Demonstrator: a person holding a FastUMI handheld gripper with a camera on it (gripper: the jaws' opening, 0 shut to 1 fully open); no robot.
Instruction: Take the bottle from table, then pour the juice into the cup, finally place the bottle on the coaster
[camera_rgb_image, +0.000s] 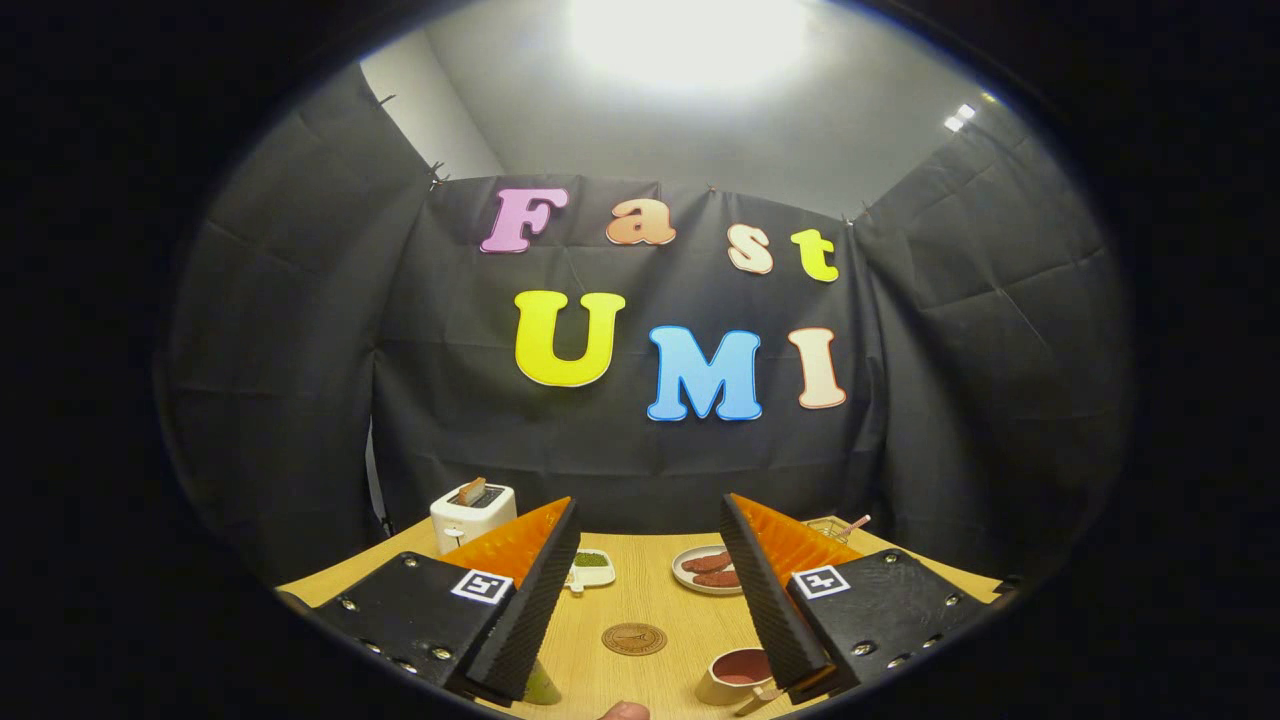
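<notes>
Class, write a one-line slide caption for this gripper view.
Open gripper above wooden table, round coaster between its fingers, cup near the right finger.

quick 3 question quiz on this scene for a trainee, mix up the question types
1. True or false: the gripper jaws stand open with nothing held.
2. Which lies between the fingers, further ahead? A) round brown coaster B) white toaster C) white plate of brown patties
3. Fill in: the cream cup with a red inside sits beside the ___ finger.

Key: 1 true; 2 A; 3 right
</notes>
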